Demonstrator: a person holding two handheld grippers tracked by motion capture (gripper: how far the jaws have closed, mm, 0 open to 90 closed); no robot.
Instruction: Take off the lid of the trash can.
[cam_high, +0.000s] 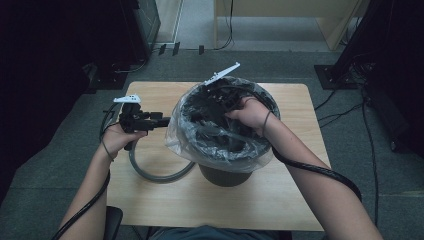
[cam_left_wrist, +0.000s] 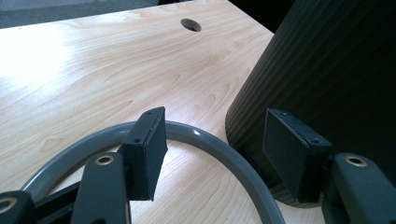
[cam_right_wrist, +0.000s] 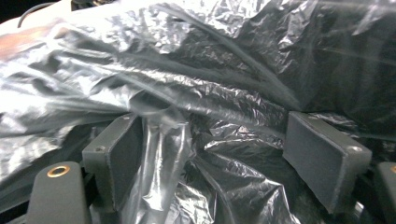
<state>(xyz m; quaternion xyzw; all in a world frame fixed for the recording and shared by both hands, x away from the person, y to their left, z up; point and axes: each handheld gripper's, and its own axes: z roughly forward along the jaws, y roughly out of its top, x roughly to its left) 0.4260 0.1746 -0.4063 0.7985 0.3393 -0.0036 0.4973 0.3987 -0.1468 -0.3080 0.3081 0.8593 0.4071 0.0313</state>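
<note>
A black ribbed waste bin stands on the wooden table, lined with a clear crinkled plastic bag folded over its rim. My right gripper reaches down inside the bin. In the right gripper view it is open, with loose folds of the bag between the pads. My left gripper hovers just left of the bin, open and holding nothing. In the left gripper view it sits above a grey plastic ring, with the bin wall at right.
The grey ring lies flat on the table, partly under the bin's left side. A cable hole is cut in the tabletop farther off. Grey carpet, cables and dark stands surround the table.
</note>
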